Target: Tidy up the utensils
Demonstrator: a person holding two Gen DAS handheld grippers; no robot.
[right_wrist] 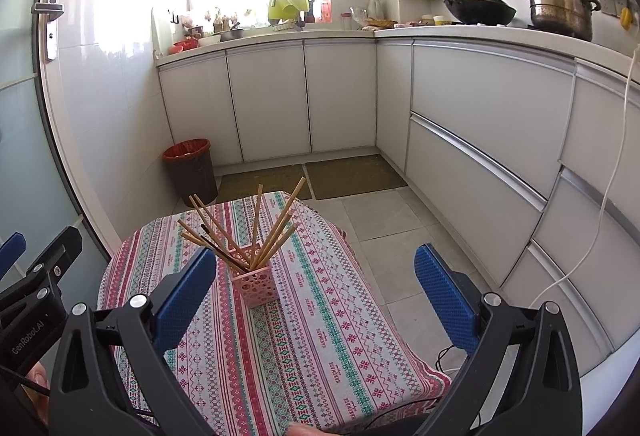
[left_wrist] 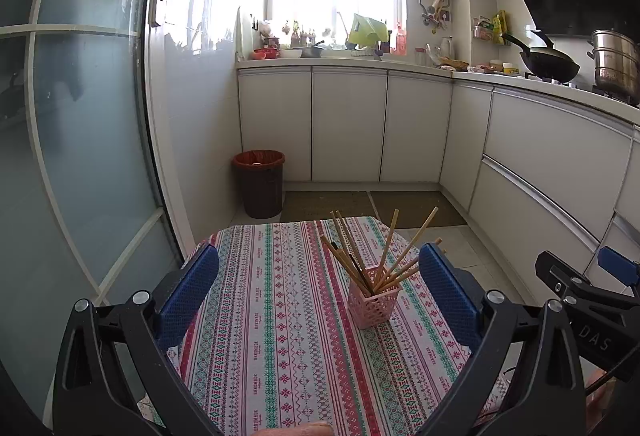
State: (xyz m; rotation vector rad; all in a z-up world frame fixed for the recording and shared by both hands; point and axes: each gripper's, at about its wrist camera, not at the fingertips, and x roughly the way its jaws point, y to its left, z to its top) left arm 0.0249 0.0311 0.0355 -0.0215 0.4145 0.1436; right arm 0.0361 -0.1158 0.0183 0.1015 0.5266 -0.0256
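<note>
Both tongs hang spread wide with nothing between their blue pads: the left gripper and the right gripper sit back from the work, above the near end of the table. No utensil lies loose on the patterned cloth that I can see; every chopstick already stands in the pink holder, fanned out at sloppy angles. My read is that the sorting is done or nearly so, and the next move, if any, calls for gathering the splayed sticks upright without tipping the light holder. From the left wrist view, the holder stands ahead and toward the right-hand pad; from the right wrist view, the same holder sits just beside the left-hand pad, untouched.
</note>
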